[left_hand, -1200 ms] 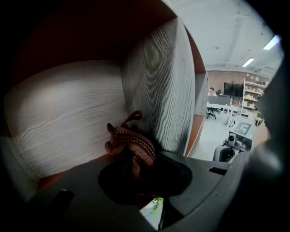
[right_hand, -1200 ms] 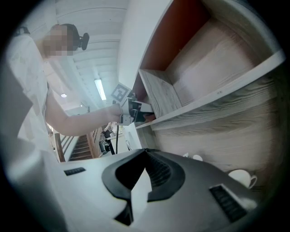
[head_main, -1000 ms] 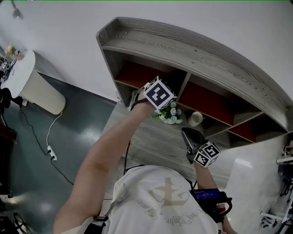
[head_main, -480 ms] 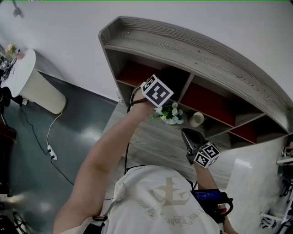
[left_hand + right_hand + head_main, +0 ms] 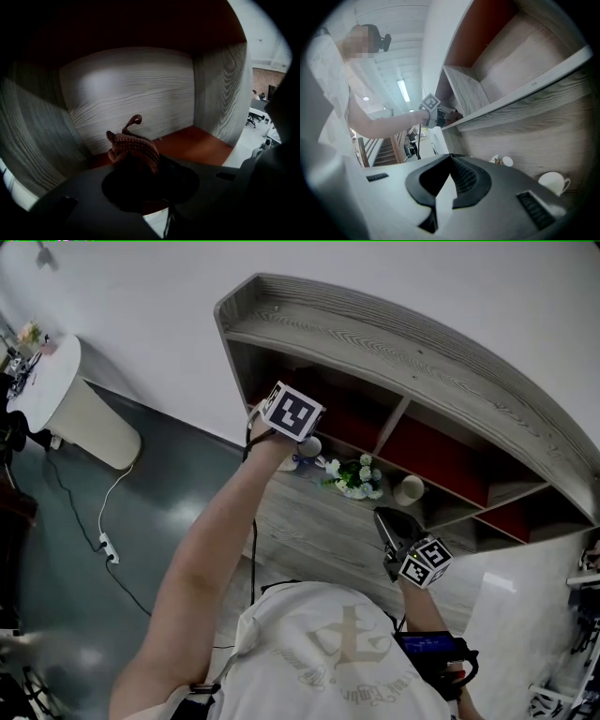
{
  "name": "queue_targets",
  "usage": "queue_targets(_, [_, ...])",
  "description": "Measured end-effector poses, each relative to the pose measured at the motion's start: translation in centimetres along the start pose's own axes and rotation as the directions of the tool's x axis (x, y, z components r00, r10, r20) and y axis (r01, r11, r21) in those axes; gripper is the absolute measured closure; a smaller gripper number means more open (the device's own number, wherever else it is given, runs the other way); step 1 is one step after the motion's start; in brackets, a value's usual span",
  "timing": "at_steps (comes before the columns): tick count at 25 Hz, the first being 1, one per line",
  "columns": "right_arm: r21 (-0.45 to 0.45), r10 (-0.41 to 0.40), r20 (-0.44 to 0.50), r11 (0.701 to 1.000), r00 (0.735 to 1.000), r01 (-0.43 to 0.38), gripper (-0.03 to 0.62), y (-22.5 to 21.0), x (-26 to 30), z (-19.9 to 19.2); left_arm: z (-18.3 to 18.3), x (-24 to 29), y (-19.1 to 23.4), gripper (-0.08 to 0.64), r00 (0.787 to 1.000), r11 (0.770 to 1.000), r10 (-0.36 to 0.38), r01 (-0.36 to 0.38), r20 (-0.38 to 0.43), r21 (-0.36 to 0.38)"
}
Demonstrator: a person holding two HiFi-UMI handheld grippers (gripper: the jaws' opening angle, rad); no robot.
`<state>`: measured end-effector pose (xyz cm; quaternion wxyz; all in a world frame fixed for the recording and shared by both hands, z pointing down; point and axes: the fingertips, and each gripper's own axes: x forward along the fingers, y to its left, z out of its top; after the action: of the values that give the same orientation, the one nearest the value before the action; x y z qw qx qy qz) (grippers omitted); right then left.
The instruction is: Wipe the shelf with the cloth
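Shelf (image 5: 403, 343): grey wood-grain unit with red inner panels, curving from 11 to 3 o'clock in the head view, against a white wall (image 5: 141, 296).
Floor (image 5: 159, 512): dark grey, at 8 o'clock; a white round table (image 5: 56, 399) stands at 10 o'clock.
On the lower board: flowers (image 5: 354, 476) and a pale cup (image 5: 409, 489), side by side.
Left gripper (image 5: 137, 161): arm stretched out toward 12 o'clock, reaching into the end compartment at the 11 o'clock end of the shelf; jaws clamped on the cloth (image 5: 133, 145), a brown knitted bunch held over the red panel, contact unclear.
Right gripper (image 5: 450, 159): held low at 4 o'clock, jaws closed together, nothing between them.
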<state>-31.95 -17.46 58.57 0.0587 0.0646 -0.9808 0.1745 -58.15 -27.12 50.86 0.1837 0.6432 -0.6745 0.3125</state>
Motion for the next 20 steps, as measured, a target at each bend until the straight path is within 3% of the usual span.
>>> queue_targets(5, [0.005, 0.004, -0.002, 1.000, 1.000, -0.004, 0.588, 0.3, 0.3, 0.0, -0.6, 0.3, 3.4, 0.468, 0.999, 0.993, 0.049, -0.047, 0.016, -0.107])
queue_targets(8, [0.006, 0.004, -0.001, 1.000, 1.000, -0.004, 0.588, 0.4, 0.4, 0.0, -1.4, -0.9, 6.7, 0.468, 0.986, 0.977, 0.164, -0.164, -0.009, -0.138])
queue_targets(10, [0.004, 0.006, 0.000, 1.000, 1.000, -0.006, 0.588, 0.3, 0.6, 0.2, -1.5, -1.2, 7.9, 0.469, 0.980, 0.966, 0.200, -0.198, -0.005, -0.167])
queue_targets(16, [0.005, 0.007, 0.004, 1.000, 1.000, -0.007, 0.588, 0.2, 0.5, 0.0, -1.7, -1.0, 6.8, 0.468, 0.989, 0.961, 0.145, -0.134, 0.030, -0.243])
queue_targets(20, [0.011, 0.005, 0.007, 1.000, 1.000, -0.005, 0.588, 0.1, 0.0, -0.2, -2.6, -2.1, 6.5, 0.469, 0.985, 0.951, 0.165, -0.145, 0.054, -0.272])
